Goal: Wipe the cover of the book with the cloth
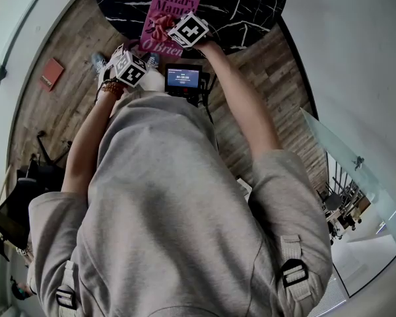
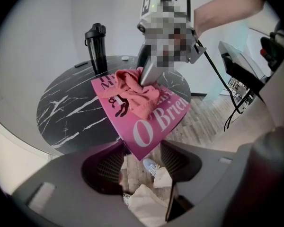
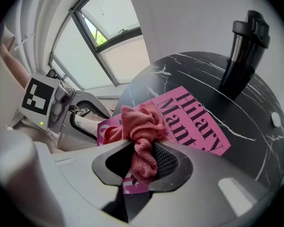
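Observation:
A pink book (image 1: 157,8) lies on the round black marble table (image 1: 251,5), its near corner (image 2: 154,126) sticking out past the table's edge. My right gripper (image 3: 144,162) is shut on a bunched pink cloth (image 3: 141,126) and holds it down on the cover (image 3: 199,126). From the left gripper view the cloth (image 2: 132,94) lies in the middle of the book under the right gripper (image 2: 149,77). My left gripper (image 2: 141,162) stands wide open just off the table, with the book's overhanging corner poking between its tips. Its mesh pads (image 2: 106,167) do not press on the book.
A black lidded bottle (image 3: 241,56) stands upright on the far side of the table (image 2: 66,112), behind the book. Below the table's rim is wood floor with a reddish flat object (image 1: 51,73) at the left. A glass panel (image 1: 356,164) stands at the right.

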The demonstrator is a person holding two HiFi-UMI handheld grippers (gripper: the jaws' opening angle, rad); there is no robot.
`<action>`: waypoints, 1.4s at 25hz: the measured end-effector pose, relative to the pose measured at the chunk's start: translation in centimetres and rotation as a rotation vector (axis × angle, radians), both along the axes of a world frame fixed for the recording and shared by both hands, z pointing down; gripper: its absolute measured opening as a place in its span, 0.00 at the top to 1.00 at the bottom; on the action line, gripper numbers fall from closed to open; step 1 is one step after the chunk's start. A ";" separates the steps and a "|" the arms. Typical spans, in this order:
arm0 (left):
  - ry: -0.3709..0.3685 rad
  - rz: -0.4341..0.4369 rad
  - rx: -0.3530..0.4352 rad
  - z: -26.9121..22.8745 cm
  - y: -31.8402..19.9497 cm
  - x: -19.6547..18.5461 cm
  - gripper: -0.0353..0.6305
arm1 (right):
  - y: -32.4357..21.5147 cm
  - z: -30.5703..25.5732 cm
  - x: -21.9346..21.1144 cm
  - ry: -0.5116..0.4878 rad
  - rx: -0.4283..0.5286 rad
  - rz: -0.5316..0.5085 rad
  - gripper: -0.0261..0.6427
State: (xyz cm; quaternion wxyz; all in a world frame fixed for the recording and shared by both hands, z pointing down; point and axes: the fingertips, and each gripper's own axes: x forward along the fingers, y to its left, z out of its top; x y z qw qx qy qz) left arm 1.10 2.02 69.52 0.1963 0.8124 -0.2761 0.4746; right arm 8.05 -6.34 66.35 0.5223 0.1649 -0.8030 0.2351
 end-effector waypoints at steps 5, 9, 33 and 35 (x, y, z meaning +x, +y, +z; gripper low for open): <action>-0.005 -0.001 0.004 0.0 0.1 -0.1 0.58 | 1.0 0.0 -0.4 -0.011 -0.015 -0.024 0.79; -0.037 0.026 0.029 -0.4 -0.1 -0.1 0.58 | 1.6 0.0 -0.5 0.000 -0.033 -0.044 0.79; -0.035 -0.046 0.030 -0.3 -0.3 -0.5 0.61 | 8.6 0.5 -2.4 -0.036 -0.227 -0.246 0.79; -0.024 -0.053 0.034 -0.3 -0.4 -0.6 0.62 | 8.8 0.4 -2.5 -0.060 -0.257 -0.247 0.79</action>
